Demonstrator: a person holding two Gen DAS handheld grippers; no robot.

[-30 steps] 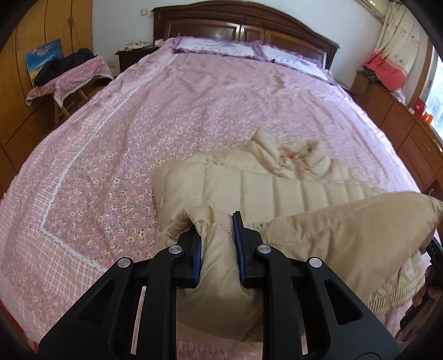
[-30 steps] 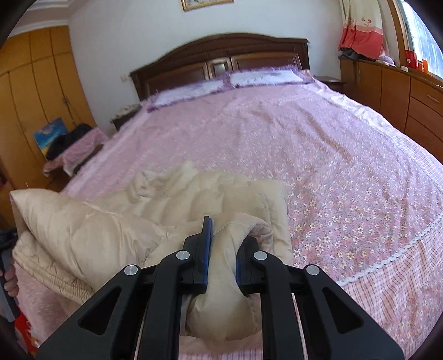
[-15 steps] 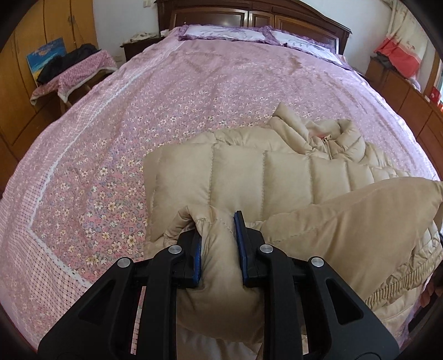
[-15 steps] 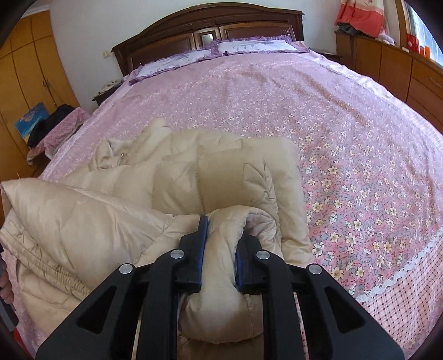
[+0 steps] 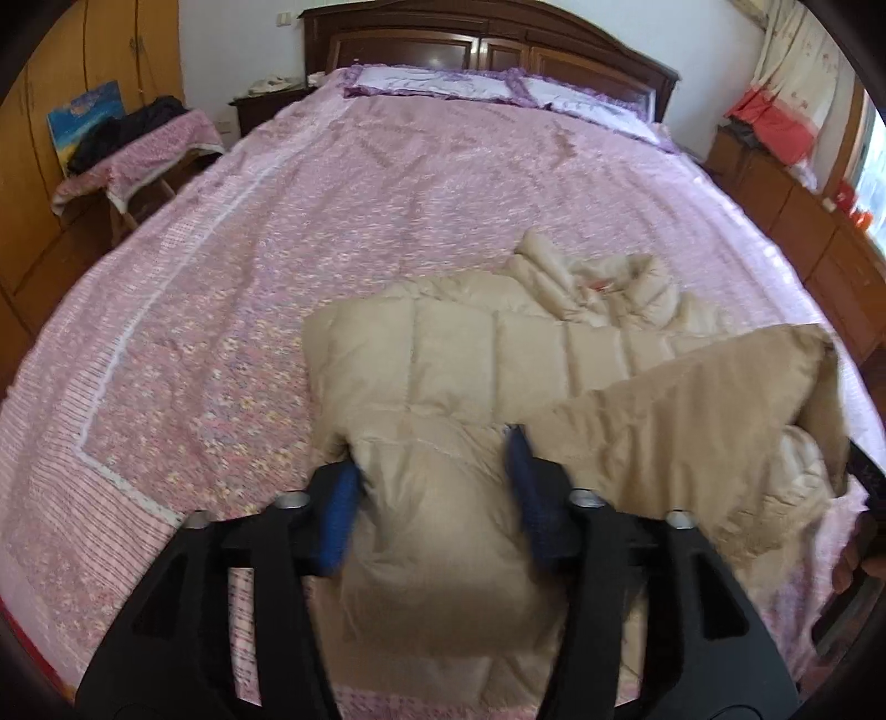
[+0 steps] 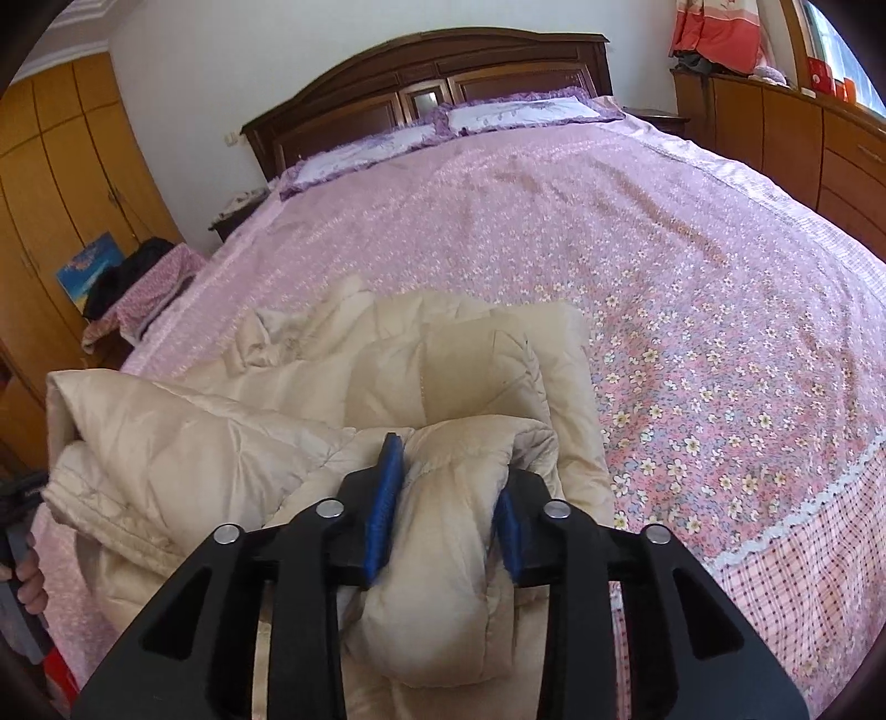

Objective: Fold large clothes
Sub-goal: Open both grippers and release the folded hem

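Observation:
A beige puffy jacket (image 5: pixel 498 360) lies at the near edge of the pink floral bed (image 5: pixel 249 249), its collar pointing to the headboard and its lower part doubled over. My left gripper (image 5: pixel 434 482) is opening. A thick fold of the jacket fills the wide gap between its blue pads (image 5: pixel 340 498) and looks loose. In the right wrist view the jacket (image 6: pixel 470 360) shows the same fold from the other end. My right gripper (image 6: pixel 443 498) is also opening, but its pads (image 6: pixel 382 498) still squeeze a bulging roll of jacket fabric.
A dark wooden headboard (image 5: pixel 498 44) and purple pillows (image 5: pixel 443 83) stand at the far end. A small table with dark clothes (image 5: pixel 133 144) and wardrobes are on the left. A wooden dresser (image 5: pixel 803 232) runs along the right. A hand (image 6: pixel 27 581) shows at the edge.
Both grippers' jaws have spread apart from a tight clamp on the jacket folds, the left far more than the right. Both views dipped toward the jacket, then drew back.

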